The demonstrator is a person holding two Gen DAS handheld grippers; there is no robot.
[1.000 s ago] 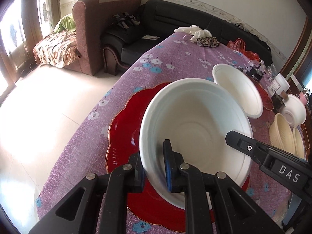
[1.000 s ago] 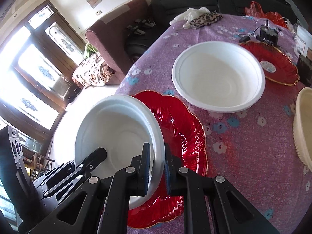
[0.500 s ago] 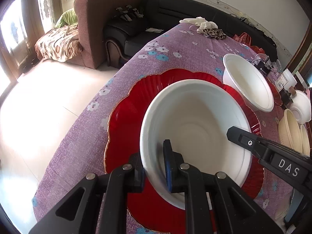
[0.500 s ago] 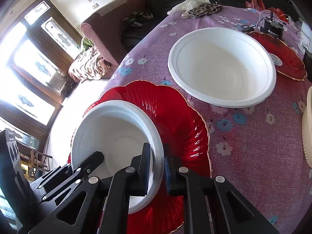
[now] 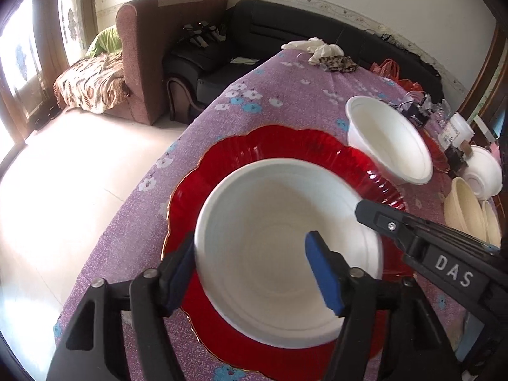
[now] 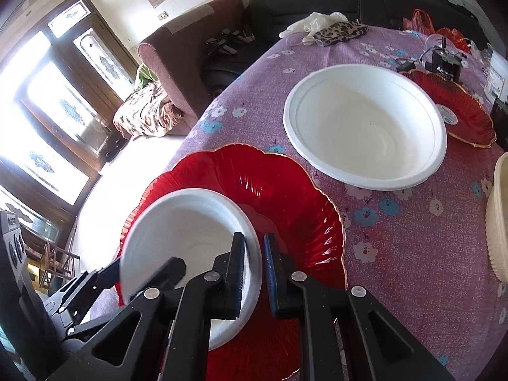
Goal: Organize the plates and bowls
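A white bowl (image 5: 270,254) (image 6: 177,228) rests on a large red scalloped plate (image 5: 285,146) (image 6: 279,190) on the purple flowered tablecloth. My left gripper (image 5: 250,238) is opening: one pad stands outside the near rim, the other inside the bowl, and neither presses on it. My right gripper (image 6: 254,238) is shut on the opposite rim of the same bowl, its finger showing in the left wrist view at the bowl's right side. A second white bowl (image 5: 390,139) (image 6: 365,127) sits just beyond the plate.
A smaller red plate (image 6: 457,108) lies behind the second bowl. Cream bowls (image 5: 466,216) (image 6: 498,222) and a small white bowl (image 5: 482,171) stand at the right. Crumpled cloths (image 5: 327,54) lie at the far end. The table edge drops to the floor on the left.
The white bowl came down from a tilt and now sits on the red plate. My left jaws sprang apart off its rim. My right gripper kept its hold.
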